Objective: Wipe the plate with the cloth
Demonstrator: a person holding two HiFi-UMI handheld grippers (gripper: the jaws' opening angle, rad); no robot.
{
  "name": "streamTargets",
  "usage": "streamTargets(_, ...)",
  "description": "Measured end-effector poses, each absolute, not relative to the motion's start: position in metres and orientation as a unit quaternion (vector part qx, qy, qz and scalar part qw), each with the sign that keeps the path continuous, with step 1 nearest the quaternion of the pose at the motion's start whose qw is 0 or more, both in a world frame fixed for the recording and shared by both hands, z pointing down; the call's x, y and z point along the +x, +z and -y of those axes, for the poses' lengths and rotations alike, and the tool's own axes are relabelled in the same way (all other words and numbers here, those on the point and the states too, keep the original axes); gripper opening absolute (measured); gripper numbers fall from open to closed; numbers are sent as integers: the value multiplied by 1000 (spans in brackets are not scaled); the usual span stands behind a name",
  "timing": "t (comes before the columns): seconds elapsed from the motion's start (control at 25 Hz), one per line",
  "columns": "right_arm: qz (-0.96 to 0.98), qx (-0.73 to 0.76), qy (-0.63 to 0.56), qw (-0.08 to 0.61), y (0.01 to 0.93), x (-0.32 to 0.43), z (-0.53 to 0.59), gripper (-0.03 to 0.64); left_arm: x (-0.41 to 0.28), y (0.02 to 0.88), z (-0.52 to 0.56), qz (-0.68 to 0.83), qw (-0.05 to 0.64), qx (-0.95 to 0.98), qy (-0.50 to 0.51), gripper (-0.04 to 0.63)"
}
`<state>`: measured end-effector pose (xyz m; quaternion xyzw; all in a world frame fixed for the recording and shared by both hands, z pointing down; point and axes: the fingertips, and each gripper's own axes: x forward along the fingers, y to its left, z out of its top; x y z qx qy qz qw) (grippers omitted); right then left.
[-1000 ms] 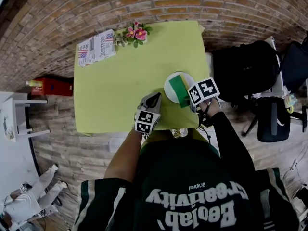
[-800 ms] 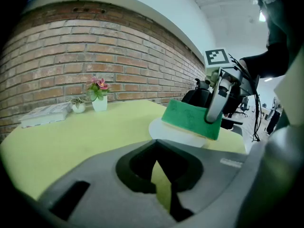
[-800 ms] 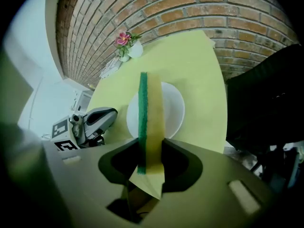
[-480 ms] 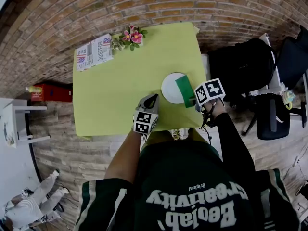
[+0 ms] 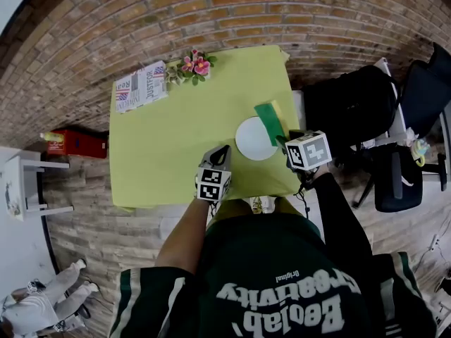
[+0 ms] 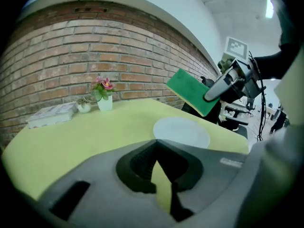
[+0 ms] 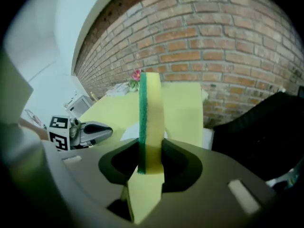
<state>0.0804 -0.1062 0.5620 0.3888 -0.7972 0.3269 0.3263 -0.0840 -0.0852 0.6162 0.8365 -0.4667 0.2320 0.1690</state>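
Cloth (image 7: 151, 109) stands clamped edge-on in my right hand-held gripper (image 7: 151, 148), the jaws pressing its green and yellow faces. I hold it in the air by the far right rim of the plate (image 5: 252, 139), not touching it. My left hand-held gripper (image 6: 154, 144) has its jaws together on nothing and hovers near the plate's near-left side. To wipe well, I judge I should tilt the cloth flat onto the white surface, press lightly and sweep rim to rim. The plate lies bare on the tabletop (image 5: 169, 132); the small vase (image 6: 105, 103) by the wall holds pink flowers (image 6: 103, 83).
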Motion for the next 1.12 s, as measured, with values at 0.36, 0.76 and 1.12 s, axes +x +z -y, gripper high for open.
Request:
streamTargets(0.36,866,453,103,185,462,75,139,115,-87,497,104,508,68,844,159,6)
streamTargets(0.76,858,498,-17,129,397,77,140,115,-80,412,101,530,28,843,92,6)
streamTargets(1.12,859,498,-33,114,379,82,135,115,-61,389,107,520,44,850,68,6)
